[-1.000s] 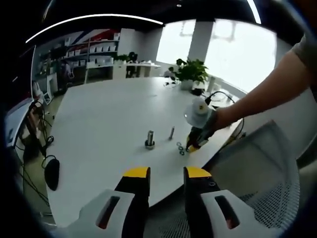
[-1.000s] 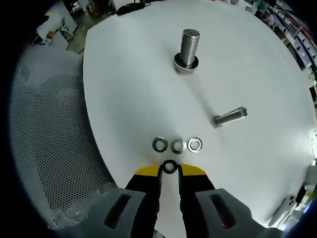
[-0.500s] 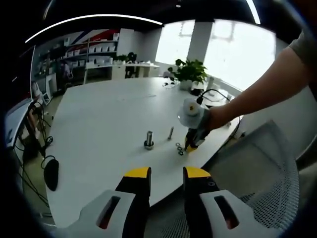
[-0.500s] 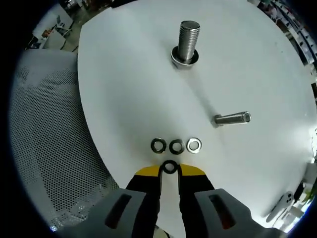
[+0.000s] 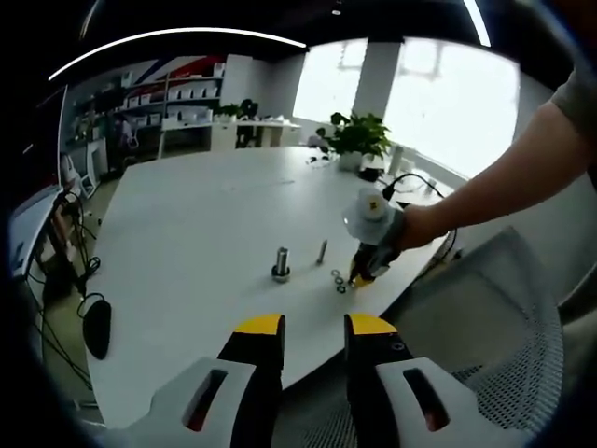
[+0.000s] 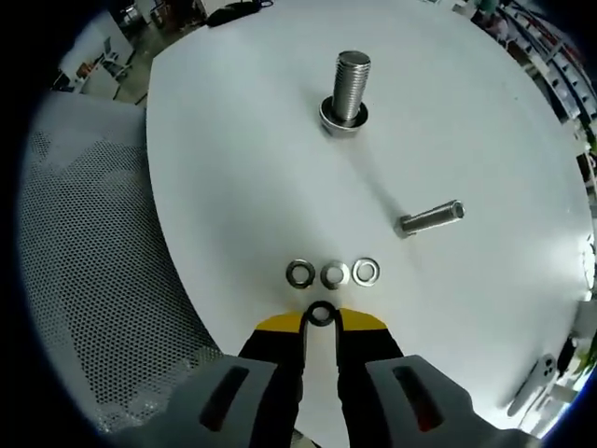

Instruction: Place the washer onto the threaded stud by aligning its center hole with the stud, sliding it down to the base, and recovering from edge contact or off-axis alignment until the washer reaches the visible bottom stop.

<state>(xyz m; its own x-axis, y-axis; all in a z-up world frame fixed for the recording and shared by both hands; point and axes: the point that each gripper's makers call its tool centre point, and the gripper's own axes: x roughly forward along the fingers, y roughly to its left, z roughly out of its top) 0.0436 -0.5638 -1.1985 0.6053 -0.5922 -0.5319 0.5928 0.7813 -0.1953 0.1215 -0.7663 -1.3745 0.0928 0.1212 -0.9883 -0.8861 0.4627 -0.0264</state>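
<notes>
- Table [image 6: 233, 140], white and round, carries all the parts.
- Right gripper [image 6: 320, 318] pinches a dark washer [image 6: 321, 314] between its yellow tips, near the table's edge.
- Left gripper [image 5: 313, 327] hangs released, jaws apart, off the table.
- Threaded stud [image 6: 349, 86] stands upright, well beyond.
- A loose bolt [image 6: 430, 218] lies sideways.
- Three spare washers [image 6: 333, 273] sit in a row just ahead of the held one.

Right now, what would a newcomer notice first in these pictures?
The upright stud standing on its base near the far side of the white table, and a second bolt lying flat to its right. Closer in, three washers sit in a row, and the right gripper pinches a dark washer just before them.
</notes>
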